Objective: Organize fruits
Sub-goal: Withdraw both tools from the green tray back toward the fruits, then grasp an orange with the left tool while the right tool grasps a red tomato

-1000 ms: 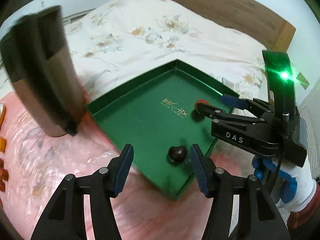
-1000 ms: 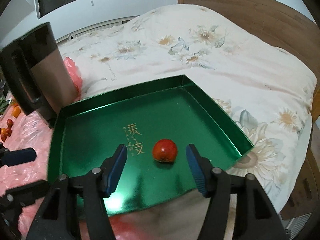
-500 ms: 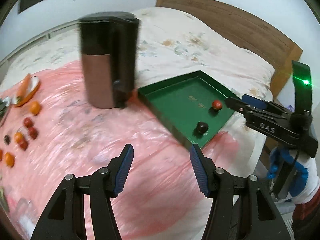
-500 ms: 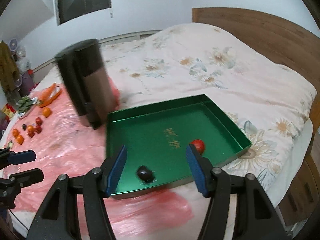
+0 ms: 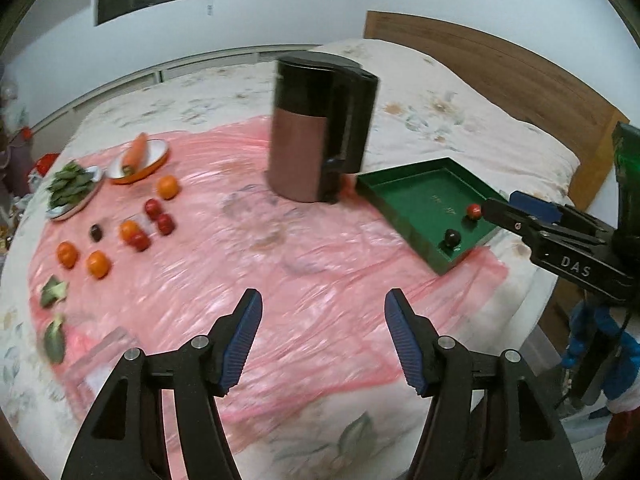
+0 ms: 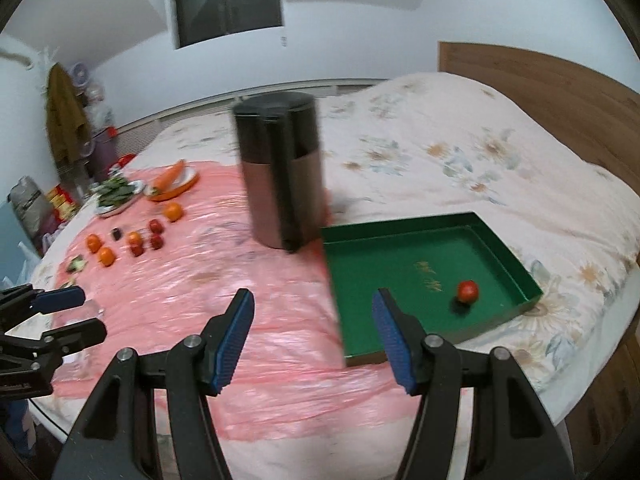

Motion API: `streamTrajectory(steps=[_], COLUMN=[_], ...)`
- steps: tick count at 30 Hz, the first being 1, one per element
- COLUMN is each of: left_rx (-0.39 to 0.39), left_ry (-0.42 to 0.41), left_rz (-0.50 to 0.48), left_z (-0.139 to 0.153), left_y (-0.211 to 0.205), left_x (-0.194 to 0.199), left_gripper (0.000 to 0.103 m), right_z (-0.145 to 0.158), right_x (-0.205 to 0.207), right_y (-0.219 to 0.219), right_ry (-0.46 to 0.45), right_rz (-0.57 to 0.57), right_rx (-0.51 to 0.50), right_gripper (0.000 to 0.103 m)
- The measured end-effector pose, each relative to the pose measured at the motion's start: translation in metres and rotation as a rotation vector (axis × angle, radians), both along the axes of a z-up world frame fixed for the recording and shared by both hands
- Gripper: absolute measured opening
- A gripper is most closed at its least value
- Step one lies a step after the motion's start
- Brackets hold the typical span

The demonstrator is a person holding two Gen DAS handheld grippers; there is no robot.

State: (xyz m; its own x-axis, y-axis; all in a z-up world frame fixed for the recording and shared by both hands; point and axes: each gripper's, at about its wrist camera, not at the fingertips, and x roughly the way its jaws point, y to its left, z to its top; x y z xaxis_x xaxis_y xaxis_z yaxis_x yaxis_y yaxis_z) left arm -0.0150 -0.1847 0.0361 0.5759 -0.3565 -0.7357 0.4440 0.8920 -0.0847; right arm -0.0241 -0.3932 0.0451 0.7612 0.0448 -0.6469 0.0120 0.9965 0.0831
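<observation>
In the left wrist view the green tray [image 5: 404, 196] lies at the right side of the pink plastic sheet [image 5: 248, 280] on the bed [image 5: 440, 120], and it holds a small red fruit [image 5: 474, 211] and a dark fruit [image 5: 452, 237], which are apart from each other. More fruits lie loose on the sheet at the left: an orange [image 5: 167, 186], red ones [image 5: 165, 224] and another dark one [image 5: 96, 232], near a plate of green leaves [image 5: 70, 190] and a dish with a carrot [image 5: 136, 156]. A tall dark kettle [image 5: 320, 128] stands just beside the tray's far corner. The left gripper [image 5: 322, 340] hangs over the bare sheet; its jaws are opening and nothing is between them. The right gripper [image 5: 516, 210] enters from the right, above the tray's edge, and a blue and white glove [image 5: 600, 344] is under it. In the right wrist view the red fruit [image 6: 467, 291] is in the tray [image 6: 516, 256], but the dark fruit is hidden, probably behind a finger. This view shows also a window [image 6: 228, 0] and a hanging coat [image 6: 64, 120]. The right gripper [image 6: 312, 340] is released, its jaws wide and empty, tilted down over the tray's near-left edge, and the left gripper [image 6: 64, 316] shows at the left border.
</observation>
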Motion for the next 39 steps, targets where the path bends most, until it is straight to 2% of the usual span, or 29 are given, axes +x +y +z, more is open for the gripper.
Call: streamTrajectory(steps=[10, 16, 22, 30, 35, 39], left_rx=[0.029, 0.043, 0.058, 0.081, 0.093, 0.086], left_ry=[-0.014, -0.002, 0.005, 0.048, 0.069, 0.088], left_rz=[0.123, 0.203, 0.282, 0.365, 0.39, 0.406], left_z=[-0.008, -0.023, -0.036, -0.06, -0.077, -0.091], left_y=[0.063, 0.101, 0.141, 0.192, 0.21, 0.221], left_x=[-0.017, -0.008, 0.02, 0.078, 0.111, 0.139], left_gripper=[0.058, 0.058, 0.057, 0.057, 0.057, 0.056], right_z=[0.013, 0.006, -0.014, -0.043, -0.062, -0.077], right_x=[-0.007, 0.009, 0.046, 0.112, 0.151, 0.179], right_y=[0.074, 0.111, 0.143, 0.189, 0.214, 0.229], right_ry=[-0.034, -0.016, 0.021, 0.07, 0.097, 0.116], right_rz=[0.153, 0.228, 0.29, 0.383, 0.426, 0.45], right_rx=[-0.003, -0.011, -0.007, 0.009, 0.019, 0.02], right_gripper=[0.09, 0.09, 0.09, 0.089, 0.075, 0.07])
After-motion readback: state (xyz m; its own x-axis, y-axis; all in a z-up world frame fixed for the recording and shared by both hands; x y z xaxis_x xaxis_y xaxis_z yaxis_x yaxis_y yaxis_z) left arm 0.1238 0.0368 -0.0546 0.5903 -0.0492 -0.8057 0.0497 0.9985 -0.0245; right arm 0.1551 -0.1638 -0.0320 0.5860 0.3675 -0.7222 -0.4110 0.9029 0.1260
